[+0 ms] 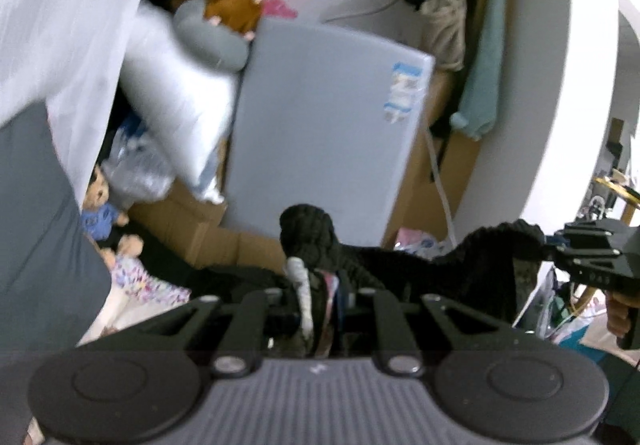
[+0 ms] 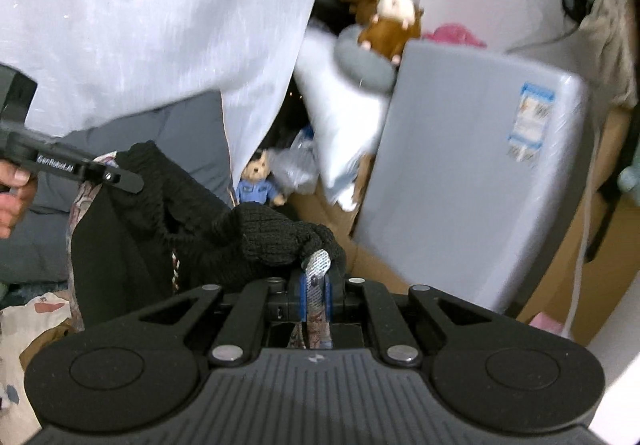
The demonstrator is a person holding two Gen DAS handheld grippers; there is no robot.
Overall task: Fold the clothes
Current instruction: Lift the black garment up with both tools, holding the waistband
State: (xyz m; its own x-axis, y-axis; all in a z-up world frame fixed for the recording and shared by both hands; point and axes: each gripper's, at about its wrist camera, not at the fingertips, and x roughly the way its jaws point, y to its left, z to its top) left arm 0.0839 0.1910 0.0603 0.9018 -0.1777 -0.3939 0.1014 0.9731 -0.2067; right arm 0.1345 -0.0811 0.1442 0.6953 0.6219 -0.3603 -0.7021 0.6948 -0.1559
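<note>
Black knit garment (image 1: 400,265) held aloft in front of the grey mattress (image 1: 328,125), left gripper (image 1: 316,285) and right gripper (image 2: 316,277) each clamped on 1 edge, stretched unfolded, folds all remain.

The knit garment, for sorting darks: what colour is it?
Black knit garment, with a patterned lining peeking out; clearest in the right wrist view.

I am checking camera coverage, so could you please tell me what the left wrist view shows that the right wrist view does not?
Only the left wrist view shows the long teal garment hanging by the wall. Only the right wrist view shows the gripper branding and the cream patterned fabric. Both share the black knitted garment clamped by the left gripper and right gripper, and the grey padded panel.
</note>
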